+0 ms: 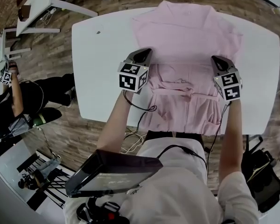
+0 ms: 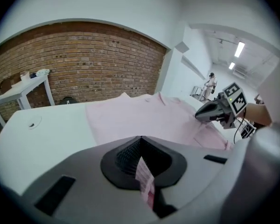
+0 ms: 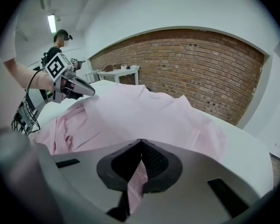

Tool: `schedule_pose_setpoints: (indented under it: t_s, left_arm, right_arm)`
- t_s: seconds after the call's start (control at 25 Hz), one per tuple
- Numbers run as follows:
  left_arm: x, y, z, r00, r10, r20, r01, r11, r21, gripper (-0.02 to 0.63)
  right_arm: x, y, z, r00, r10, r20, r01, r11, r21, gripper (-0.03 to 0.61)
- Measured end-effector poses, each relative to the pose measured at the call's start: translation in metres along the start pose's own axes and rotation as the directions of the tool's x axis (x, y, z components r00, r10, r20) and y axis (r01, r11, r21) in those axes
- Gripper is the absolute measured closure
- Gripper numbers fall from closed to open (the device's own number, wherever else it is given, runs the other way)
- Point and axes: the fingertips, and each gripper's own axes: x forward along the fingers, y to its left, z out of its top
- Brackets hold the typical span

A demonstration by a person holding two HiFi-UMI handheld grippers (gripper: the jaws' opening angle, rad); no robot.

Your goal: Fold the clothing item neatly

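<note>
Left gripper, right gripper: each clamped tight on a pinch of shirt, one per side. Likely so the fold lands even on table.

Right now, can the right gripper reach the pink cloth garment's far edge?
Likely yes, but not free-handed: the right gripper is shut on a fold of the pink garment, so it would drag cloth or must release first. Only flat cloth on the white table lies between it and that edge.
</note>
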Motion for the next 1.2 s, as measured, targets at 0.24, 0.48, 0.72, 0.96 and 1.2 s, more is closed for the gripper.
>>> schedule_pose_setpoints:
  t_s: [0.24, 0.48, 0.72, 0.96, 1.2]
  left_arm:
    - [0.014, 0.001, -0.032, 0.994, 0.032, -0.104, -0.027, 0.998, 0.048, 0.612]
    - [0.016, 0.004, -0.036, 0.994, 0.042, -0.101, -0.035, 0.997, 0.068, 0.612]
    - [0.013, 0.002, -0.031, 0.998, 0.032, -0.051, -0.032, 0.999, -0.011, 0.612]
    - [-0.011, -0.007, 0.005, 0.999, 0.033, 0.040, -0.034, 0.999, 0.011, 0.612]
    - [-0.011, -0.023, 0.073, 0.990, -0.038, 0.132, 0.026, 0.995, 0.091, 0.612]
  right_arm:
    - [0.002, -0.004, -0.024, 0.998, -0.021, -0.054, 0.020, 1.000, -0.017, 0.575]
    - [0.002, -0.013, -0.031, 0.999, -0.011, -0.033, 0.012, 0.999, 0.032, 0.575]
    - [0.002, -0.012, -0.031, 0.999, -0.011, -0.037, 0.011, 1.000, 0.011, 0.575]
    - [-0.017, -0.011, -0.001, 0.999, 0.011, 0.044, -0.011, 1.000, -0.010, 0.574]
    - [-0.039, -0.037, 0.058, 0.983, 0.015, 0.182, -0.008, 0.999, -0.043, 0.575]
